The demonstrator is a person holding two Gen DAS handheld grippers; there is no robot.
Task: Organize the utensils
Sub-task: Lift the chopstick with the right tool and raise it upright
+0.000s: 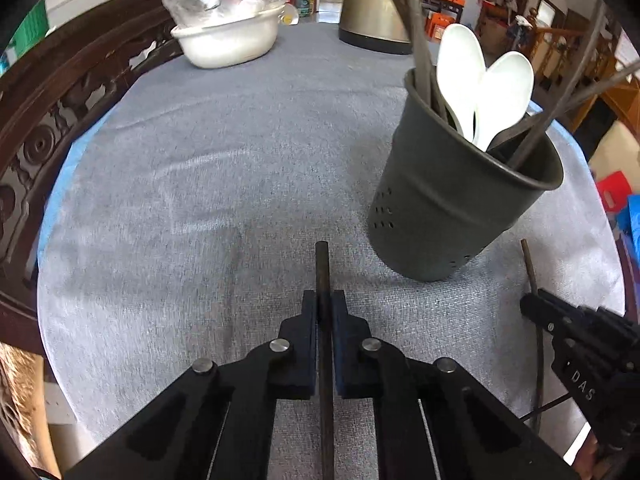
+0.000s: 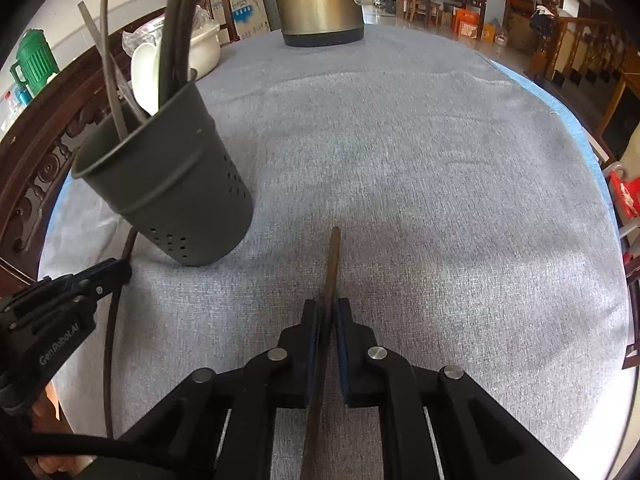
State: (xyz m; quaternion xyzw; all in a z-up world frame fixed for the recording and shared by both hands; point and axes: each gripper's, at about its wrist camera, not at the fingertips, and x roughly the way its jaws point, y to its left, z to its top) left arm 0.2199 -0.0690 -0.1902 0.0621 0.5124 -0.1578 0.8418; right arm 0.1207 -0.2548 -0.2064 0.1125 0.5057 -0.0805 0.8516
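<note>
A dark grey perforated utensil holder (image 1: 452,200) stands on the grey cloth, holding two white spoons (image 1: 476,88) and several dark chopsticks (image 1: 416,20). My left gripper (image 1: 323,300) is shut on a dark chopstick (image 1: 322,268) that points forward, left of the holder. In the right wrist view the holder (image 2: 168,184) stands at the left. My right gripper (image 2: 328,308) is shut on a brown chopstick (image 2: 333,256) to the right of the holder. Each gripper shows at the edge of the other's view, holding its chopstick.
A white pot with a plastic-wrapped lid (image 1: 228,28) and a brass-coloured kettle (image 1: 376,8) stand at the far end of the table. A carved dark wooden rail (image 1: 48,120) runs along the left. The grey cloth (image 2: 440,200) covers the table.
</note>
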